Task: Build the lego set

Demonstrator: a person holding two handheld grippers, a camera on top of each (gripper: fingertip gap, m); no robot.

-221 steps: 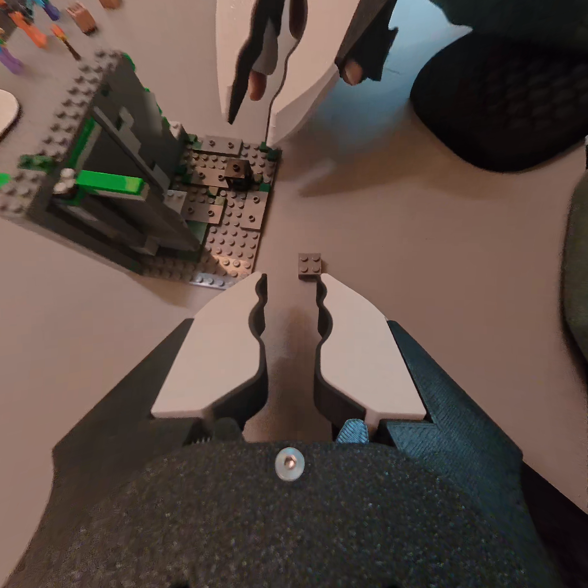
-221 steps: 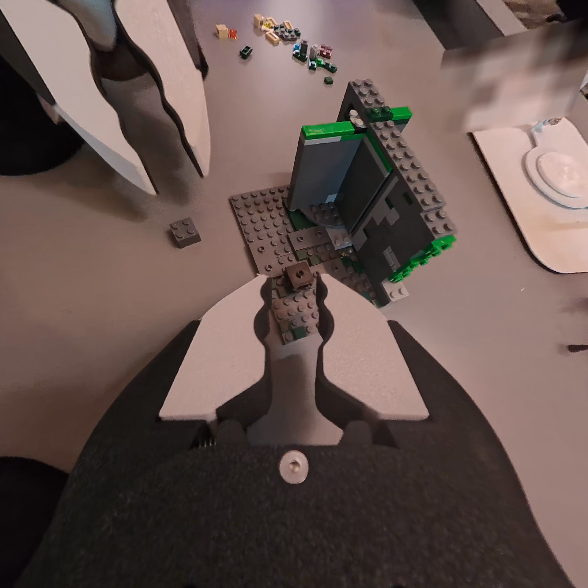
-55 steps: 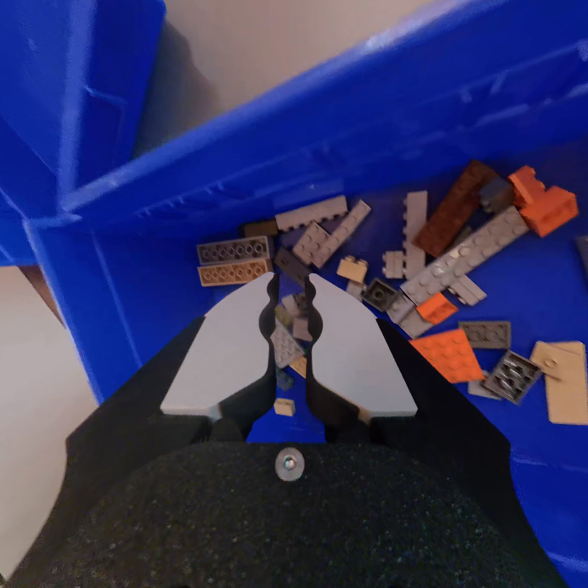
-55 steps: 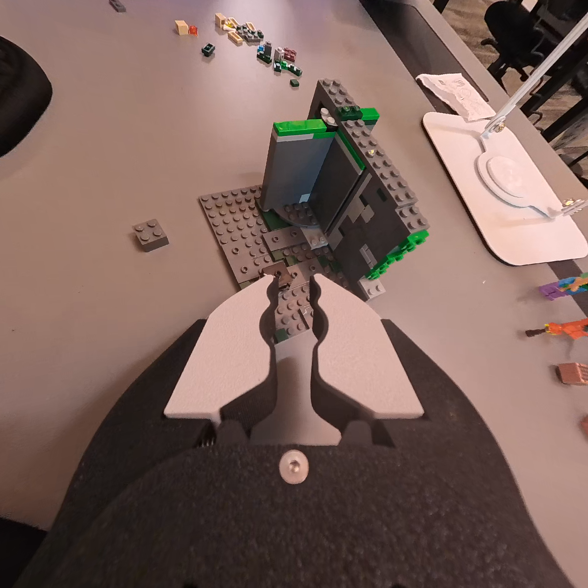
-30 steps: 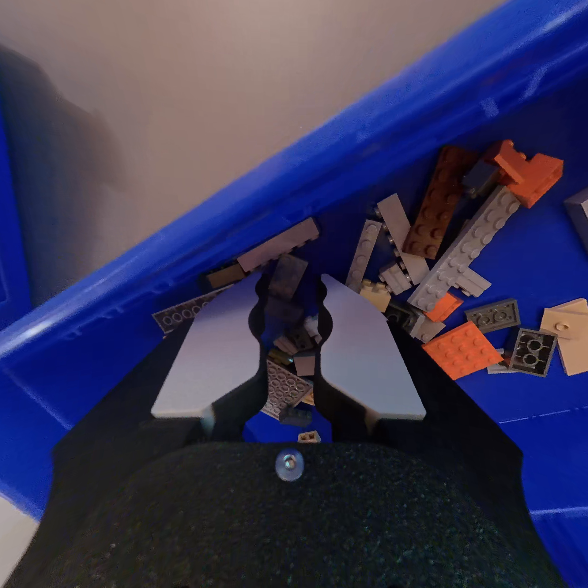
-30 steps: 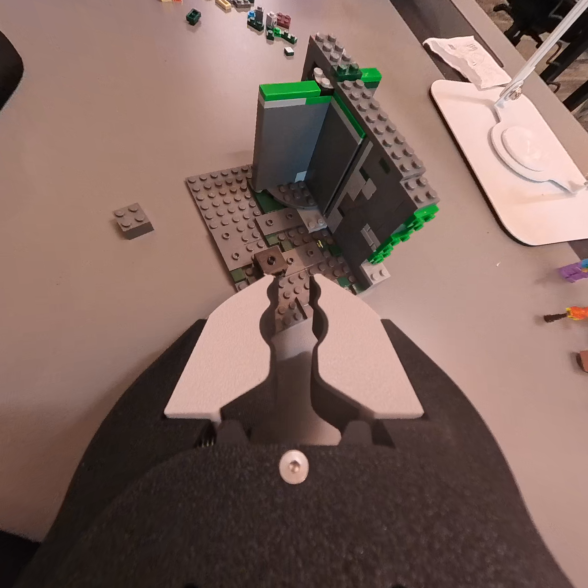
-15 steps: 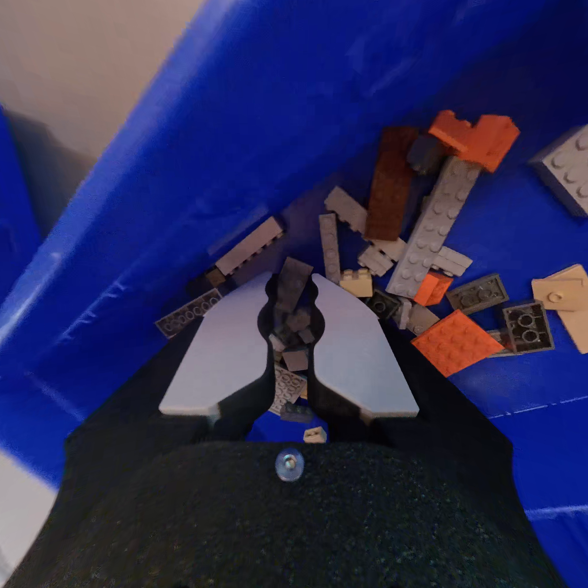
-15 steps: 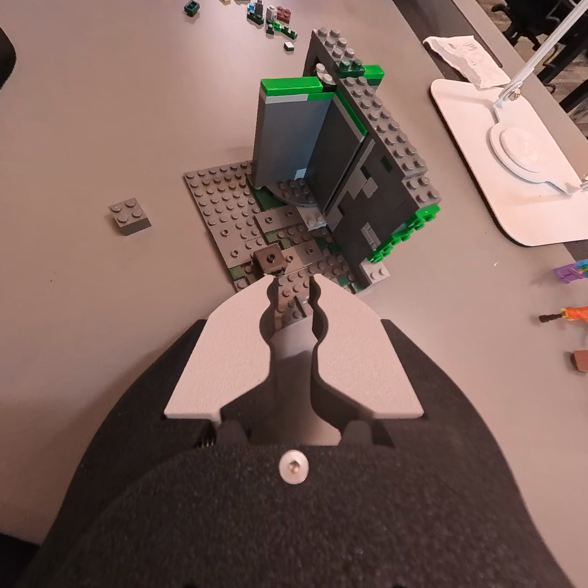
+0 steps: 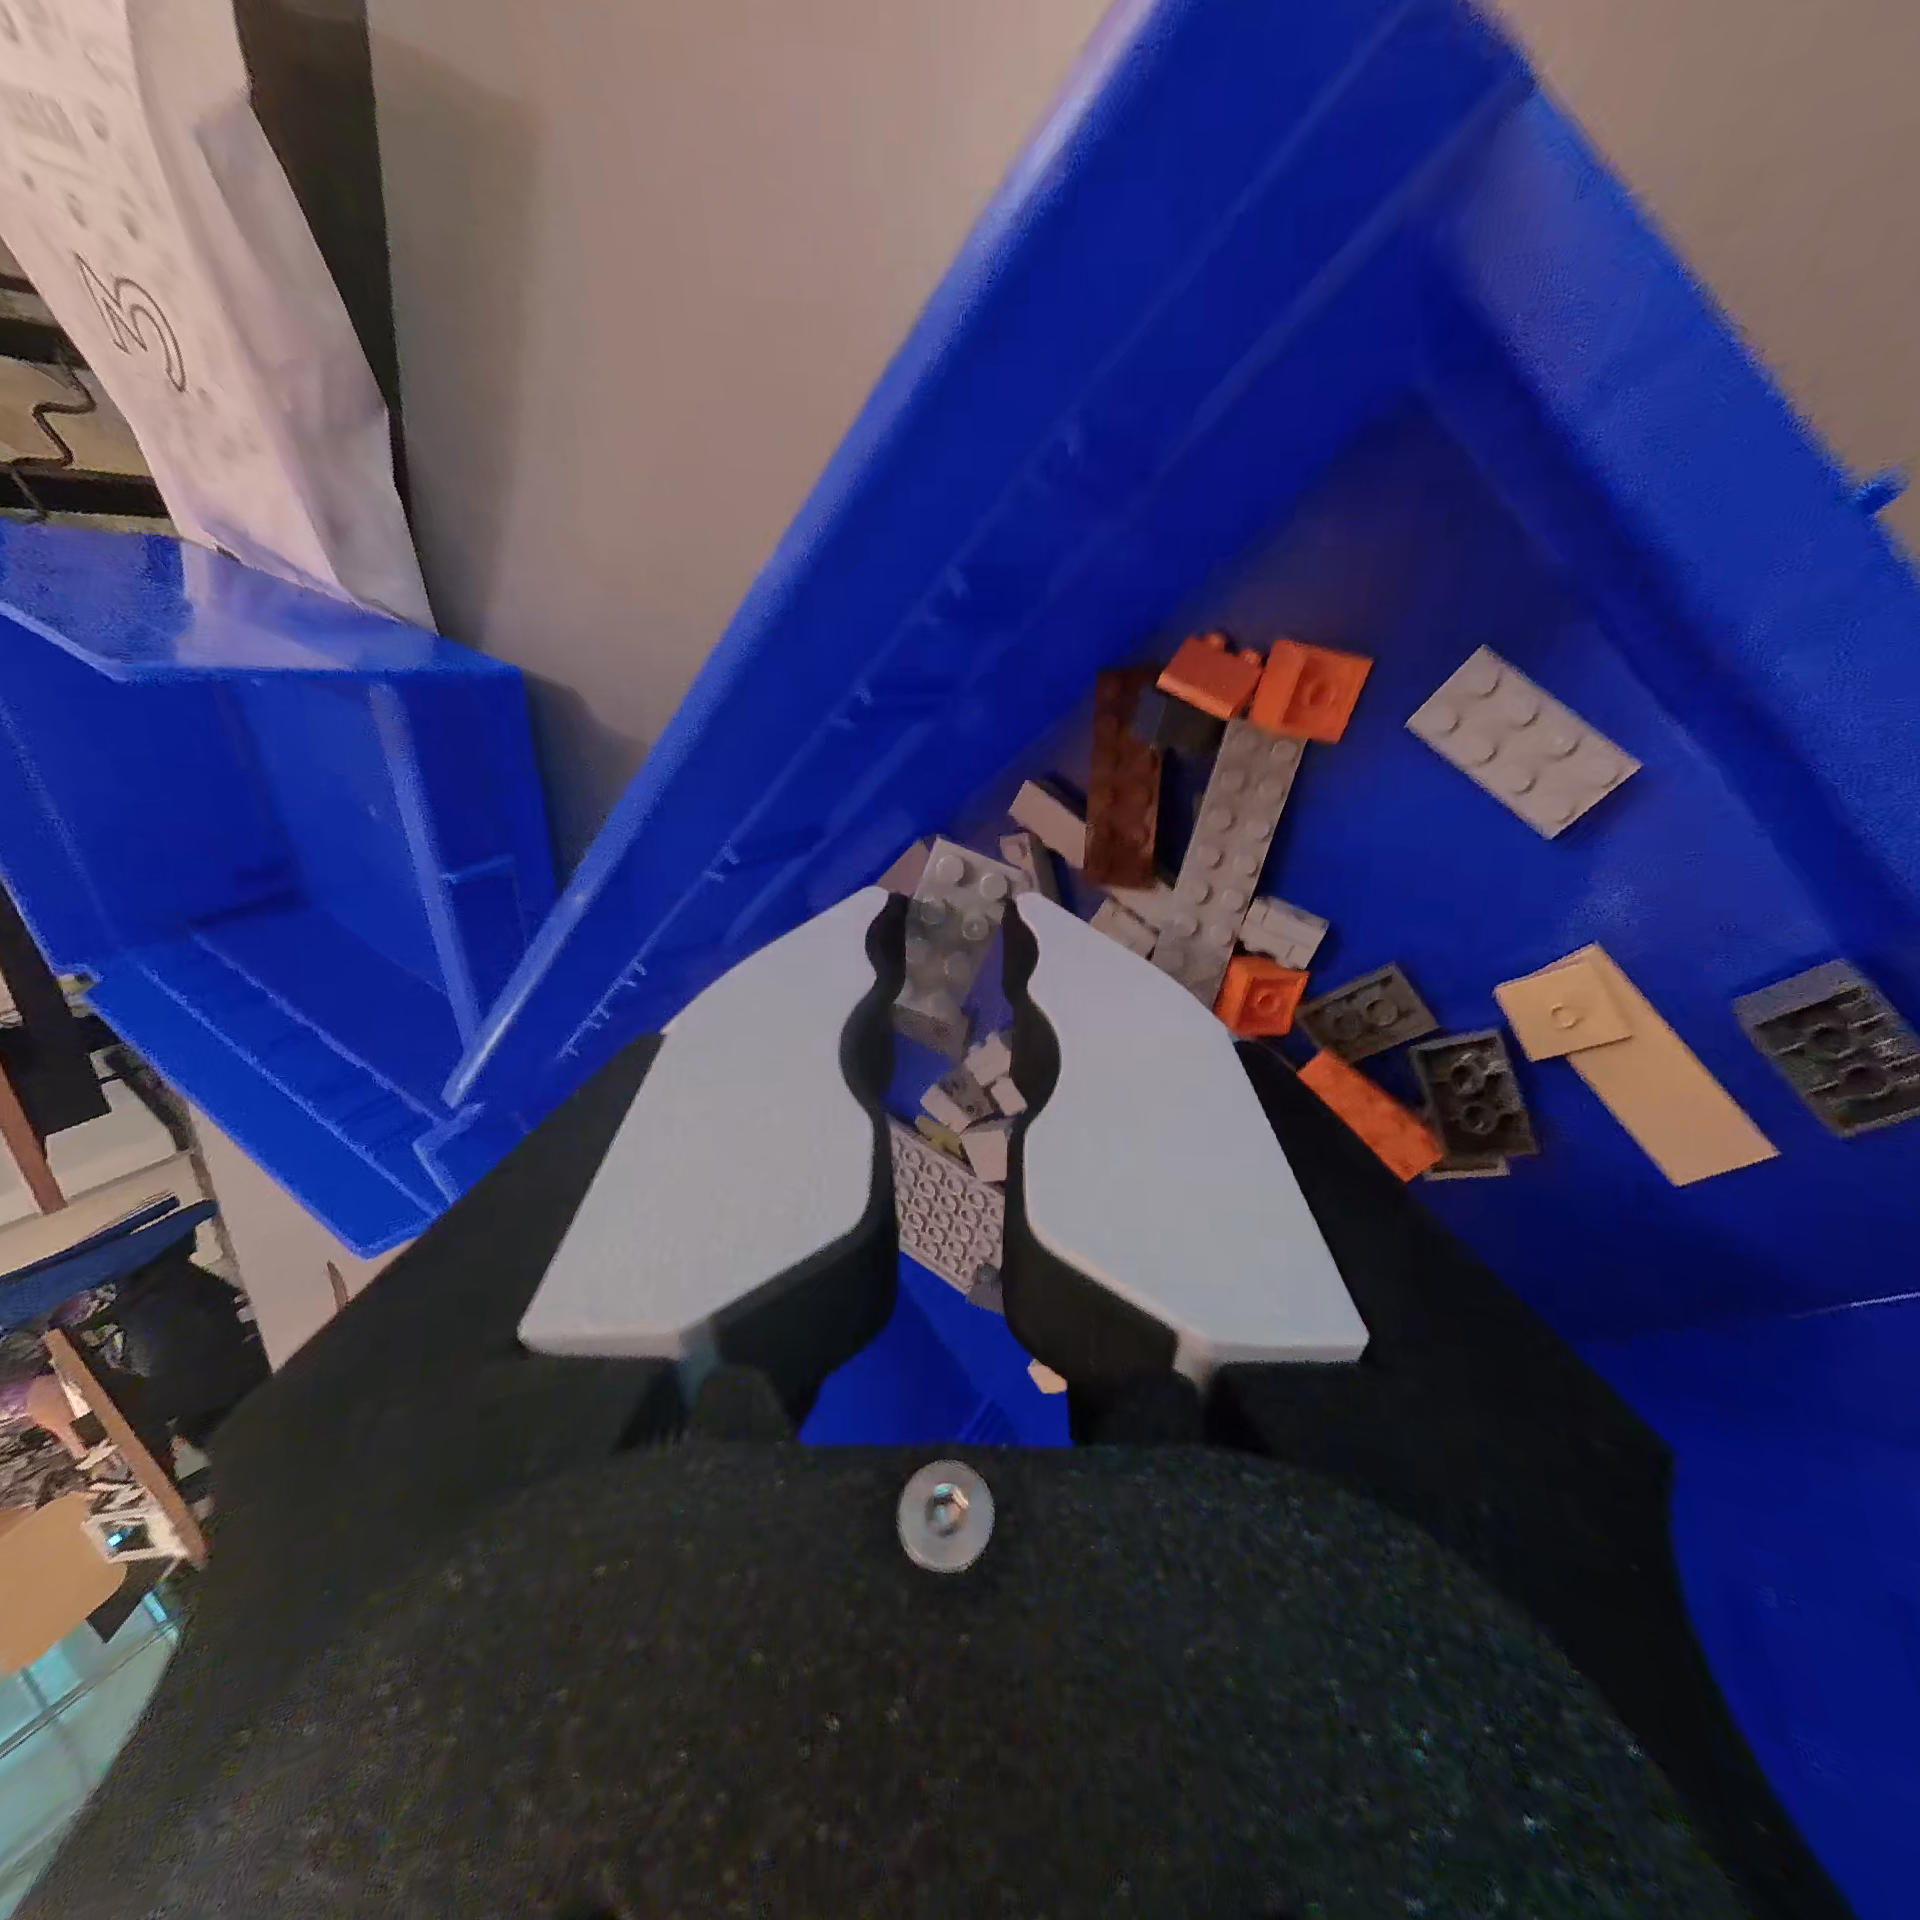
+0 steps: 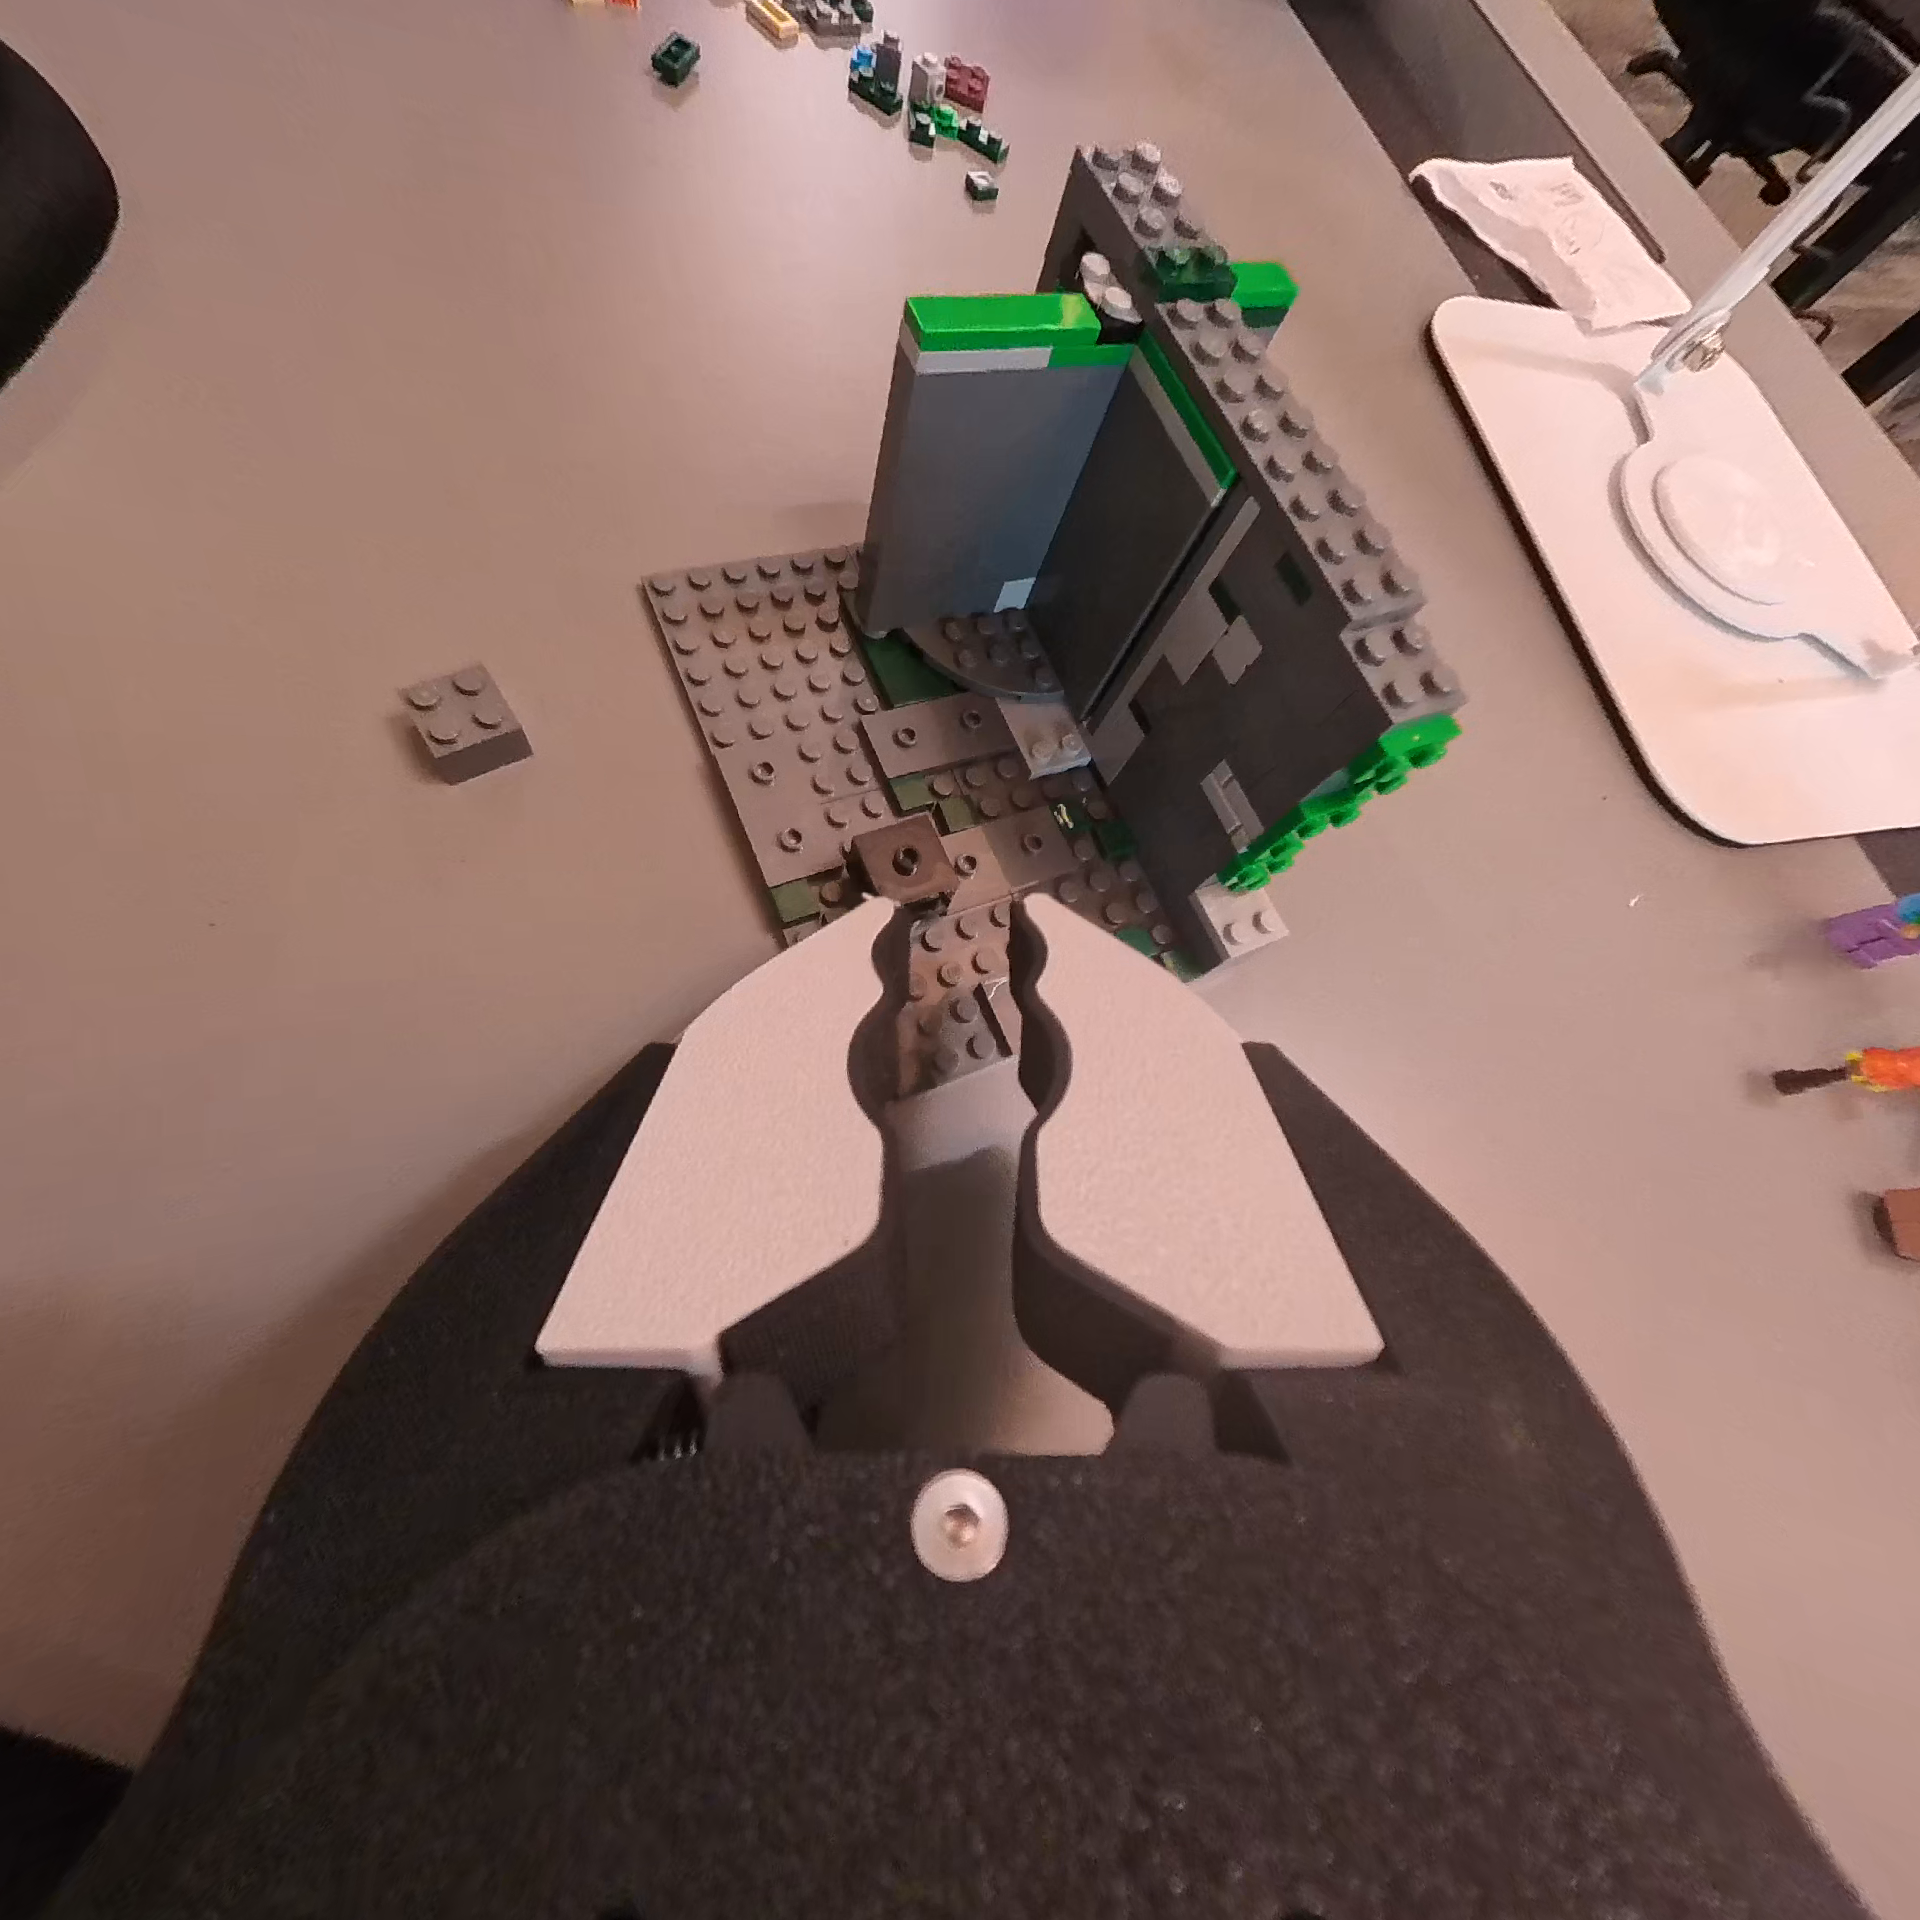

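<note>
My left gripper [image 9: 951, 914] is inside a blue bin [image 9: 1039, 520] and is shut on a light grey studded plate [image 9: 956, 904] that sticks up between its tips. Loose orange, brown, grey and tan pieces [image 9: 1216, 831] lie below on the bin floor. My right gripper [image 10: 956, 914] hovers over the front corner of the grey and green lego build [image 10: 1122, 582] on its studded baseplate [image 10: 748, 665]. Its jaws stand a little apart with nothing clamped. A small black piece [image 10: 904, 862] sits on the baseplate just past its tips.
A loose grey 2x2 brick [image 10: 462, 722] lies left of the build. Small pieces [image 10: 914, 94] are scattered at the table's far side. A white lamp base [image 10: 1704, 561] stands to the right, with small figures [image 10: 1870, 925] near it. A second blue bin [image 9: 260, 779] sits left of the first. About 50 cm separates my left fingertips from my right.
My left gripper closed on the grey plate and rose away from the pile, so more of the bin and room shows. My right gripper barely shifted over the build.
</note>
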